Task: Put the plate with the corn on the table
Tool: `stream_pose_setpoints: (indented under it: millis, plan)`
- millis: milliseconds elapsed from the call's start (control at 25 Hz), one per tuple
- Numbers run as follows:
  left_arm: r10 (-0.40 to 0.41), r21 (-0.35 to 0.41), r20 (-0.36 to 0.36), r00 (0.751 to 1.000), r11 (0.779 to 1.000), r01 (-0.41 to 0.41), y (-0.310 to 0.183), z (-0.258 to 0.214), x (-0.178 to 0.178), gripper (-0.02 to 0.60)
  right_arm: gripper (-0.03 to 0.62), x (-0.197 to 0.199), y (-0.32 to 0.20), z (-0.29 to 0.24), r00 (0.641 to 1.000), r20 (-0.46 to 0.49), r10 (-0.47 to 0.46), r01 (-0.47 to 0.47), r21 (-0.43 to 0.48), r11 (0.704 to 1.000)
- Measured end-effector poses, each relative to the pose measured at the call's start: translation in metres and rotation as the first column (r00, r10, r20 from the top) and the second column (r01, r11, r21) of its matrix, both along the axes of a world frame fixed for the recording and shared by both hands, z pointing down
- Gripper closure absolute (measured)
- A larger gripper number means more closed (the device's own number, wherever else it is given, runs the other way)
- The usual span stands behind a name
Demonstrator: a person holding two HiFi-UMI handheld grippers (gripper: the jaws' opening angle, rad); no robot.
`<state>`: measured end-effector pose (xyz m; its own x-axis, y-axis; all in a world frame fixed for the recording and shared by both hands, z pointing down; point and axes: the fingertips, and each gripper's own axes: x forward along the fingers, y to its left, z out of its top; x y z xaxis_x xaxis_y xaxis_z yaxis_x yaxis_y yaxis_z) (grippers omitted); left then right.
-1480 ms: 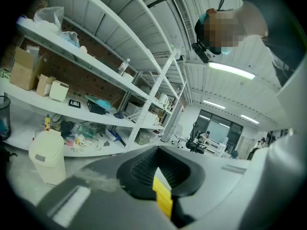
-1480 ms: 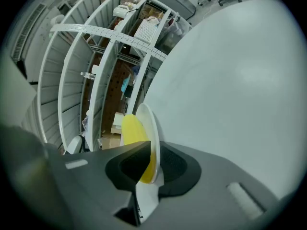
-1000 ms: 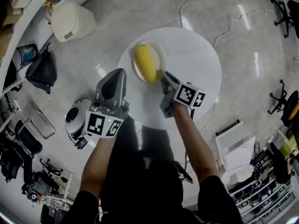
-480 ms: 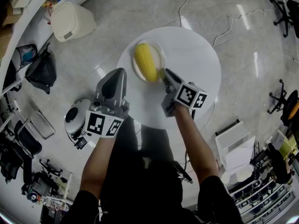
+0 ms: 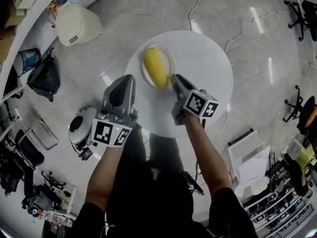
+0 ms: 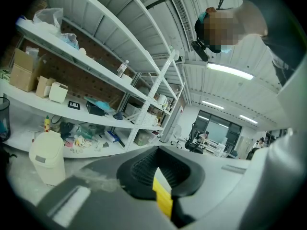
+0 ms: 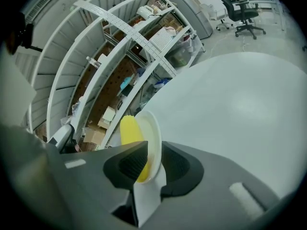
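Yellow corn fills white plate, rim clamped by right tongs; left tongs closed, empty.

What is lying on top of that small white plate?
A single yellow corn cob lies on the small white round plate, whose near rim the right hand-held gripper pinches. The plate's surface under the cob is covered, so nothing there can be seen.

Glossy grey floor all round, catching streaks of ceiling light. White shelving at ten o'clock, a beige lidded bin beside it. Black office chairs at three o'clock, a loose cable at one.
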<state>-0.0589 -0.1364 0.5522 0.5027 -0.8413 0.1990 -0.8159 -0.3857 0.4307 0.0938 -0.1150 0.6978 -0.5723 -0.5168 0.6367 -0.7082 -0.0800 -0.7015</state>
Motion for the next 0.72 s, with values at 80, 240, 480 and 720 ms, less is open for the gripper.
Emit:
stream_pose_setpoints:
  millis: [80,240,480,720]
  plan:
    - [-0.001,0.004,-0.002,1.0,1.0,0.001,0.0,-0.002,-0.001,0.58,0.503,0.001,-0.001,-0.003,1.0,-0.015,0.001,-0.001,0.012,1.0]
    - [-0.003,0.01,-0.002,1.0,1.0,0.003,0.001,-0.006,-0.003,0.58,0.515,0.004,-0.002,-0.009,0.999,-0.046,0.006,-0.004,0.029,1.0]
    - [0.003,0.015,0.001,1.0,1.0,-0.003,0.004,-0.014,-0.004,0.58,0.577,0.003,0.001,-0.015,0.997,-0.075,0.008,-0.006,0.032,0.999]
    - [0.015,0.015,0.006,1.0,1.0,-0.015,0.007,-0.02,-0.006,0.58,0.585,-0.001,0.002,-0.024,0.997,-0.083,0.012,-0.008,0.044,0.999]
